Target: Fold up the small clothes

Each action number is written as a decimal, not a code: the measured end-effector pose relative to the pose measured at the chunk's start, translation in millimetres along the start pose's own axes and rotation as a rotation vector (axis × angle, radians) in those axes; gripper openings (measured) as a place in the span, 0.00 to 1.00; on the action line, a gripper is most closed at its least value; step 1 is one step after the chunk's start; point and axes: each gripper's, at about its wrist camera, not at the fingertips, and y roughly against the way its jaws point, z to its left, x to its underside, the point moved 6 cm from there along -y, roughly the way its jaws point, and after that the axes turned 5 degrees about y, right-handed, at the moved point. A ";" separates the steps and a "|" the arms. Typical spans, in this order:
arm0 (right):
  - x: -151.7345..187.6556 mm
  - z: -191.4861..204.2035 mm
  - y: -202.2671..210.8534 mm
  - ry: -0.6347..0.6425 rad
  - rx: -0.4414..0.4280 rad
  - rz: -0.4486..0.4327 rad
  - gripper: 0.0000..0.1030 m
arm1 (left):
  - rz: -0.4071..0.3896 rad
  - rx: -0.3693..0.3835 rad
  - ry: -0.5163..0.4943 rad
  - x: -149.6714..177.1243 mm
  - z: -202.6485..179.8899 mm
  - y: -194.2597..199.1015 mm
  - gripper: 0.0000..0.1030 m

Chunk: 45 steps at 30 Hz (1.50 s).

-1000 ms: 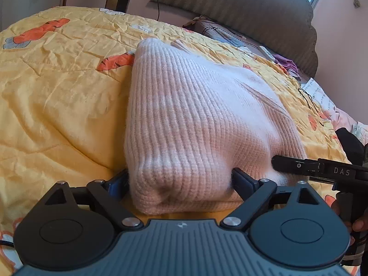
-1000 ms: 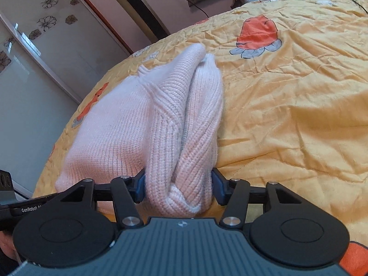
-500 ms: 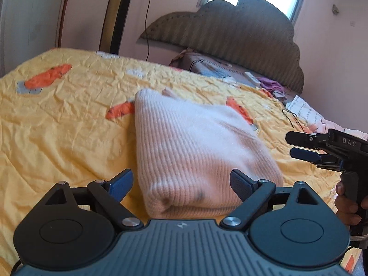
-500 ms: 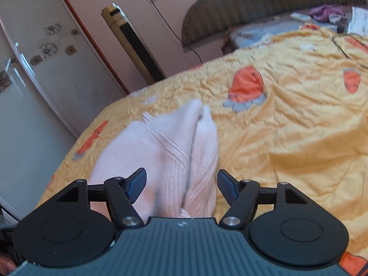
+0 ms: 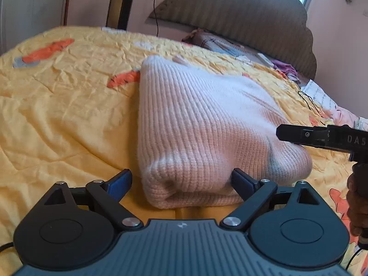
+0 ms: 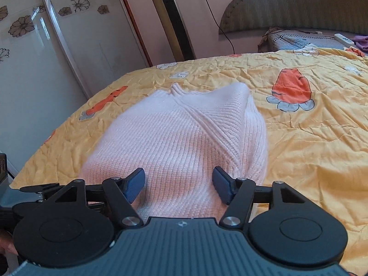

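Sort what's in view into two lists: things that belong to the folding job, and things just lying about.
Belongs to the job:
- pink knit sweater, folded on the bed
- left hand-held gripper
- right hand-held gripper, jaws closing, pads not pressing the knit

Just lying about:
- yellow bedspread
- tower fan
- power strip
- purple cloth
- headboard

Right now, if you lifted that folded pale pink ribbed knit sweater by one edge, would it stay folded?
Probably not: the pale pink ribbed knit sweater looks soft and bulges at its folds, so it would likely droop open. Its fuzzy ribbing should resist slipping.
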 end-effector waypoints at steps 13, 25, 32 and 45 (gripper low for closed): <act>35.1 -76.4 24.5 -0.522 -0.133 0.006 0.80 | 0.154 0.256 0.449 -23.1 37.4 -35.8 0.91; 13.6 -70.1 -44.4 -0.468 -0.220 0.120 0.75 | 0.191 0.235 0.429 -42.0 30.0 -67.5 0.83; 10.2 -57.5 -32.3 -0.421 -0.210 0.100 0.59 | 0.160 0.173 0.337 -57.5 15.9 -44.8 0.57; 23.7 -40.2 0.0 -0.424 -0.260 0.102 0.57 | 0.168 0.185 0.283 -34.5 24.7 -23.0 0.58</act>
